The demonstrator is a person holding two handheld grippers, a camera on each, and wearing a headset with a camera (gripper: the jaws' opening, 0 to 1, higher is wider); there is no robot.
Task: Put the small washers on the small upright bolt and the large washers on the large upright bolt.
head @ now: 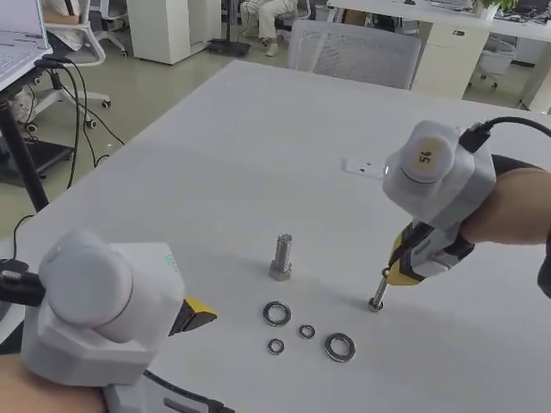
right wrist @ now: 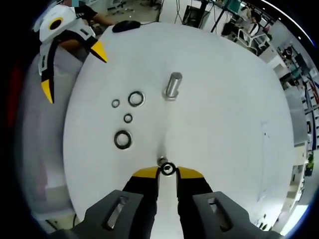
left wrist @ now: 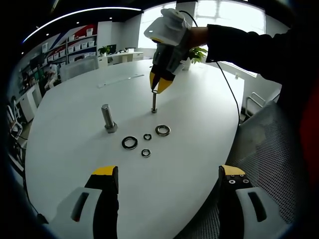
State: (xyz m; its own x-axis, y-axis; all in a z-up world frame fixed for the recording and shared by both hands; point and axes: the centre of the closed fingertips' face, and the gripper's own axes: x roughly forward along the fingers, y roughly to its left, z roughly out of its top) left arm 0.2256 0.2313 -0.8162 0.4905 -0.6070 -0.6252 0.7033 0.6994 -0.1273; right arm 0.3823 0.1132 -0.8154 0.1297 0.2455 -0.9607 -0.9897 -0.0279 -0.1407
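The small bolt point(head: 378, 294) stands head-down on the white table point(head: 258, 155), and the right gripper point(head: 397, 274) has its yellow-tipped jaws drawn narrow around the bolt's upper end. In the right gripper view a small ring-shaped end sits between the tips; whether it is the bolt's own tip or a washer cannot be told. The large bolt point(head: 281, 256) stands upright and free to the left of the small bolt, well apart from it. On the person's side of the two bolts, four washers lie flat and apart from each other. A large washer point(head: 276, 313) lies just below the large bolt, and a second large washer point(head: 340, 347) lies nearer the small bolt. Between them are a small washer point(head: 306, 331) and a second small washer point(head: 275, 346). The left gripper point(left wrist: 168, 172) hangs at the near left edge of the table, its jaws spread wide with nothing in them, pointing toward the washers. A small white label point(head: 362, 166) lies further back, beyond the right gripper. A grey mesh chair point(head: 353, 52) stands at the table's far edge.
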